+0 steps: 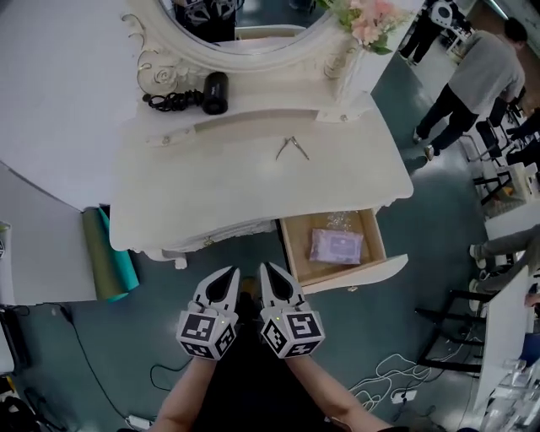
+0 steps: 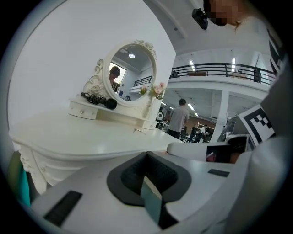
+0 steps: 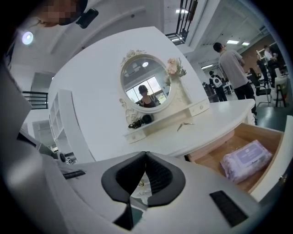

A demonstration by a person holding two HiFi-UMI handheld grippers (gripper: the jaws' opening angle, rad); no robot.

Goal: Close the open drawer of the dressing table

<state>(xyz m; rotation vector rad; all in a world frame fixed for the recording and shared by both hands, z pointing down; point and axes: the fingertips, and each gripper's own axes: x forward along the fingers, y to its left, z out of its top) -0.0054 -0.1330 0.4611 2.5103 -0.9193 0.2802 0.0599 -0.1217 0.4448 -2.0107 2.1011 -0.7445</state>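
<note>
While drawer is open: both grippers sit near the person's body, short of the table, touching nothing.
Drawer (image 1: 354, 276): pulled out toward the near side, under right end of tabletop; wood inside, white front panel nearest. Also in right gripper view (image 3: 213, 161).
Drawer contents: purple wipes pack (image 1: 336, 245), lying flat approx. mid-drawer; clear wrapper behind it at far wall.
Dressing table (image 1: 253, 198): white, curved front edge; oval mirror (image 1: 253, 44) at far side.
Tabletop items: metal clip (image 1: 293, 148) on the top, centre-right; black hair dryer (image 1: 215, 92) w/ coiled cord on raised shelf, far left; pink flowers (image 1: 369, 18) far right.
L gripper (image 1: 231, 272): left of drawer, just beside R gripper, tips aimed at table edge. Jaws pressed together at tips, nothing between them.
R gripper (image 1: 263, 267): near-left of drawer's left corner, apart from it. Jaws pressed together at tips, nothing gripped.
Floor, left: green and teal rolls (image 1: 106, 253) upright beside table leg.
Background, far right: person (image 1: 472, 80) standing, back turned.
</note>
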